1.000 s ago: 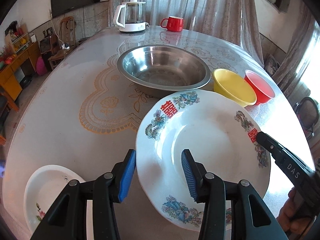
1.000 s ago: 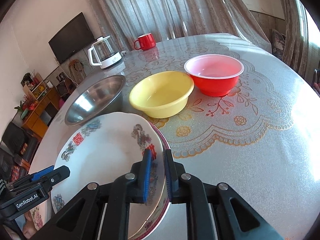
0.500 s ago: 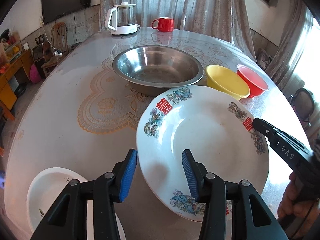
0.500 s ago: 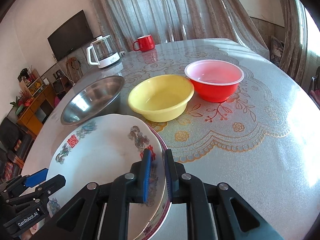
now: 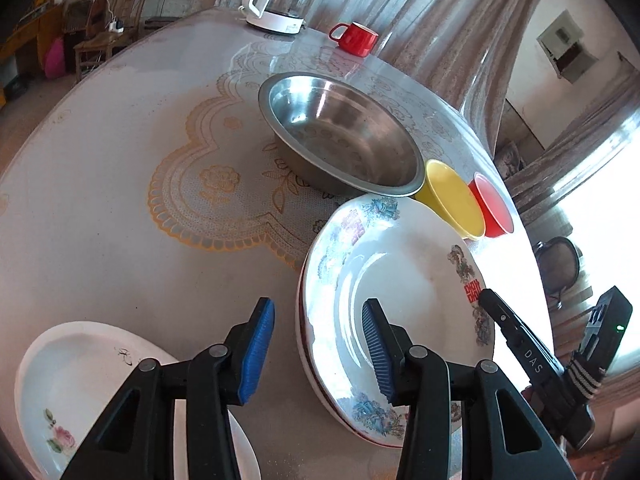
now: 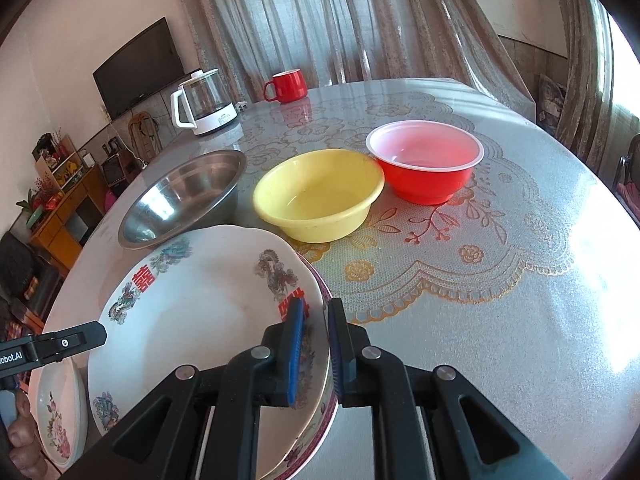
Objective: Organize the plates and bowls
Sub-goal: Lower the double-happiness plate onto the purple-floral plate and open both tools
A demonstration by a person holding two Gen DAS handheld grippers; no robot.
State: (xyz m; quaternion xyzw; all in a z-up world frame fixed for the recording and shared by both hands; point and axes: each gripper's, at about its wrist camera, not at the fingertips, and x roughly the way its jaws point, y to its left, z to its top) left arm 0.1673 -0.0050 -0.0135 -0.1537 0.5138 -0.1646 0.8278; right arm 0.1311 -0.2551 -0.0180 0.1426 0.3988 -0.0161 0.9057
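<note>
The right gripper [image 6: 316,344] is clenched on the near rim of the decorated plate [image 6: 192,304], one blue pad on the plate's upper face and the other behind its edge, low in the middle of the right wrist view. That plate lies on top of a second plate with a dark red rim [image 6: 326,396], of which only a sliver shows along the right edge; I cannot tell whether the pads pinch both rims or just the upper one.

The left gripper [image 5: 318,354] stands partly open at the bottom of the left wrist view. Its right pad hangs over the plate's white well and its left pad is over bare table [image 5: 100,200]. The plate's left rim lies between the pads, but neither pad presses on it, so this tool holds nothing. In the right wrist view its black fingertip pokes in from the left edge, just beside the plate's rim.

A white dish with a pink flower [image 5: 80,400] sits in the lower left corner, partly hidden under the left gripper's body. Beyond the plates, the steel basin [image 6: 184,200] sits close to them, with the yellow bowl [image 6: 320,196] to its right and the red bowl [image 6: 426,160] touching that one. Far back stand a kettle [image 6: 204,104] and a red mug [image 6: 288,86].
</note>
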